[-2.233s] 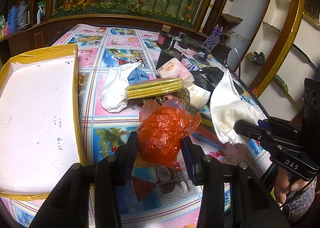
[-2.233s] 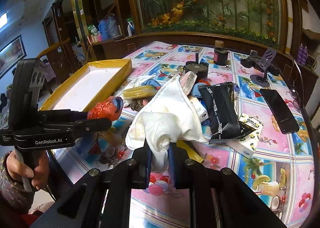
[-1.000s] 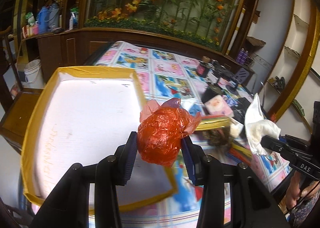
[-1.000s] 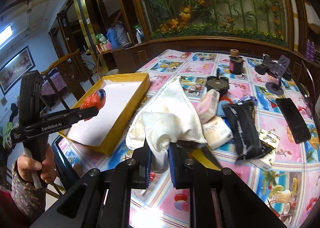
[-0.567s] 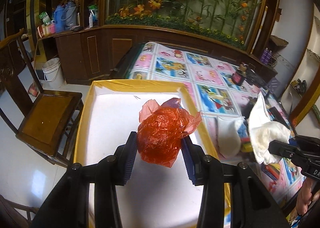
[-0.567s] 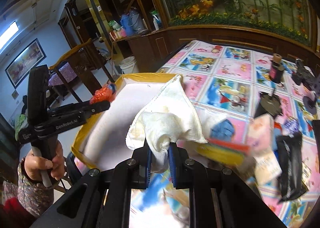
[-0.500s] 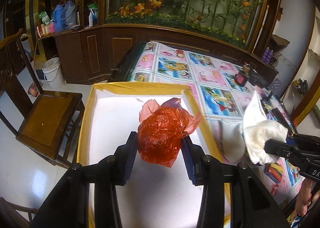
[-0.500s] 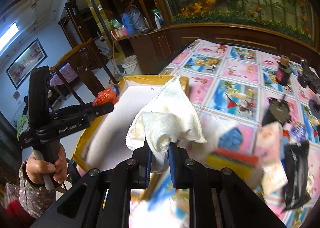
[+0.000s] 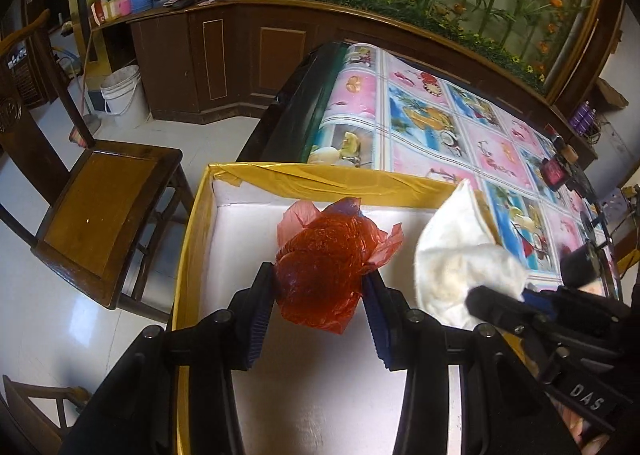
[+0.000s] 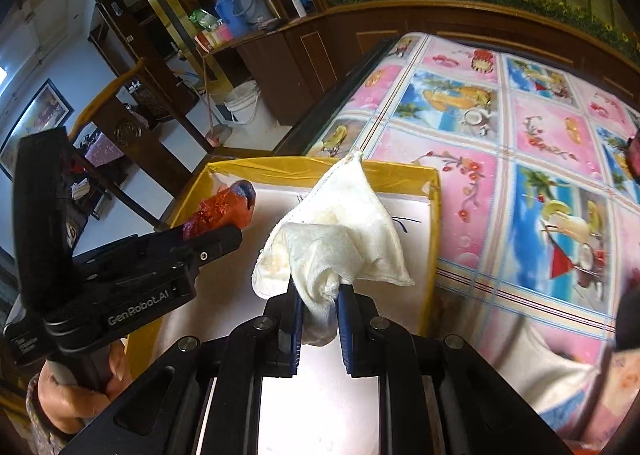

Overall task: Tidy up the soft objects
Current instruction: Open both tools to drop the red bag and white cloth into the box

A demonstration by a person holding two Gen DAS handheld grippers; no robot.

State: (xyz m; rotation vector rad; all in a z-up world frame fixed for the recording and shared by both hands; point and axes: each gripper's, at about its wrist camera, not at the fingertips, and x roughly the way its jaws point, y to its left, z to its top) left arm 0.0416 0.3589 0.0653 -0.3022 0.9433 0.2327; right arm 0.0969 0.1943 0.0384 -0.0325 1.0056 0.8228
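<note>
My left gripper [image 9: 320, 295] is shut on a crumpled red plastic bag [image 9: 324, 259] and holds it above the white inside of the yellow-rimmed box [image 9: 320, 185]. The bag also shows in the right wrist view [image 10: 224, 211]. My right gripper [image 10: 319, 319] is shut on a white cloth [image 10: 336, 231], also above the box [image 10: 434, 231], just right of the left gripper [image 10: 216, 239]. The cloth shows in the left wrist view [image 9: 460, 267] next to the bag.
The box sits at the left end of a table with a colourful picture tablecloth [image 9: 440, 123]. A wooden chair [image 9: 104, 195] stands on the floor left of the box. A white bucket [image 9: 120, 95] and dark wooden cabinets [image 9: 224, 55] are behind.
Both grippers have moved left from the pile of items to over the box, still holding the red bag and the white cloth. The right gripper has come closer to the left one.
</note>
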